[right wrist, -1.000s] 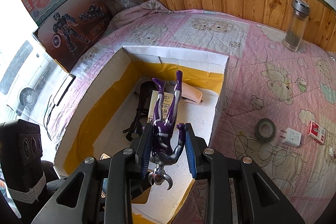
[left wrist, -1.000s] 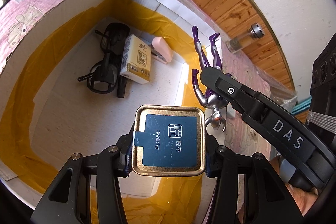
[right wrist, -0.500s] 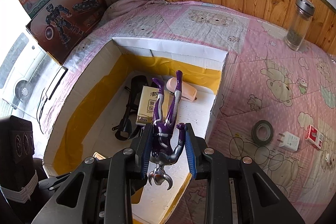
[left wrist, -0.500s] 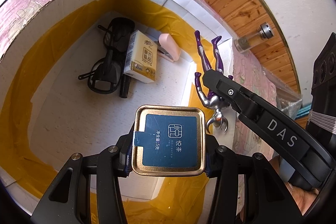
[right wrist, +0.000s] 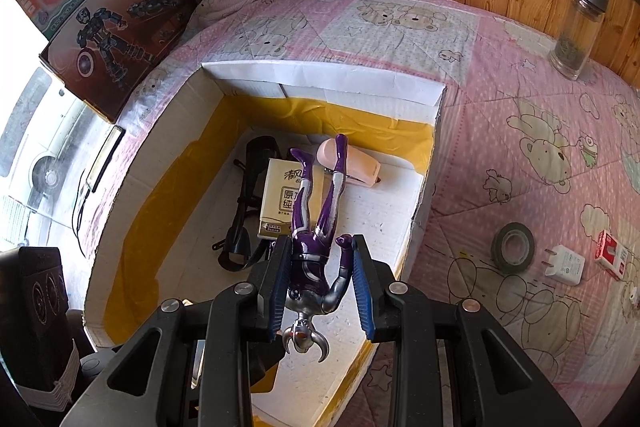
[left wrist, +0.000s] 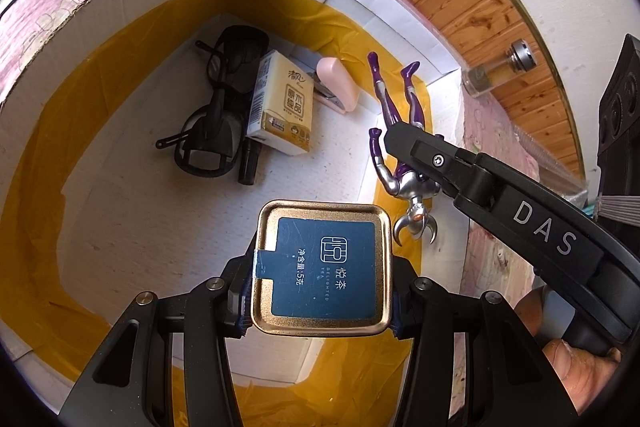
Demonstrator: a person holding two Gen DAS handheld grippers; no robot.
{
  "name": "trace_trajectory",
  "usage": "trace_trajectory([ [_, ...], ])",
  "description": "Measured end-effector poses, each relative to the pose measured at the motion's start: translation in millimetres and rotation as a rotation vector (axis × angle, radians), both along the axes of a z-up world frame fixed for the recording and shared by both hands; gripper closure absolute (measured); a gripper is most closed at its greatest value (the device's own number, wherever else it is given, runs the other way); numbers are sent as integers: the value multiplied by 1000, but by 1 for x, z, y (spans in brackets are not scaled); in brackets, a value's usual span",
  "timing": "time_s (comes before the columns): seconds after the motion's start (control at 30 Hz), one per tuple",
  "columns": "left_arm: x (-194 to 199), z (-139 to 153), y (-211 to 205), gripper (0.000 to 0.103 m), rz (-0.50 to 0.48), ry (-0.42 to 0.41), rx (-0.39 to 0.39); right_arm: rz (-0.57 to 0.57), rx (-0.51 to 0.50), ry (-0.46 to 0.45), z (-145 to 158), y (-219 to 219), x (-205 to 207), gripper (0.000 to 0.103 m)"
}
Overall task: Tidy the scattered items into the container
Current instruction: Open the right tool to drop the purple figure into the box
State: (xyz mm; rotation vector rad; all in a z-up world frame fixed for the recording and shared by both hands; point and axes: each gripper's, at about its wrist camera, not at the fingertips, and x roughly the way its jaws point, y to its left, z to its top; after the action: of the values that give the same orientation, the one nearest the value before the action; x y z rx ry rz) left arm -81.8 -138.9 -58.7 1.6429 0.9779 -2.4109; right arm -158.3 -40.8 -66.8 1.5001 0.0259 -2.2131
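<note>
Both grippers hold items over the open cardboard box (right wrist: 320,75).

The left gripper (left wrist: 322,301) clamps a gold-rimmed tea tin (left wrist: 322,267) above the box's bare near floor. The right gripper (right wrist: 320,283) grips a purple figure (right wrist: 316,227) head-down, just inside the right wall. Glasses (left wrist: 212,131), a tissue pack (left wrist: 282,103) and a pink stapler (left wrist: 336,85) crowd the far corner. A tape roll (right wrist: 513,247), charger (right wrist: 564,264) and red packet (right wrist: 612,254) lie on the quilt, right of the box.

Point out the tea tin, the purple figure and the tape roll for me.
tea tin (left wrist: 322,269): left wrist view, middle of its blue label.
purple figure (right wrist: 310,247): right wrist view, on its torso.
tape roll (right wrist: 498,253): right wrist view, on its dark outer ring.
</note>
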Motion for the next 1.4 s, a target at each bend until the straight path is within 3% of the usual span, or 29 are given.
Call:
trace_trajectory([
  [0.53,-2,-7,-1,49,9,-26,-12,15,54,19,-1,-4,-1,72],
  [1.1,6,12,-1,48,-1,12,-25,-7,-2,16,11,6,8,72],
  [1.4,25,36,15,48,-23,56,-79,26,-32,17,20,13,27,71],
])
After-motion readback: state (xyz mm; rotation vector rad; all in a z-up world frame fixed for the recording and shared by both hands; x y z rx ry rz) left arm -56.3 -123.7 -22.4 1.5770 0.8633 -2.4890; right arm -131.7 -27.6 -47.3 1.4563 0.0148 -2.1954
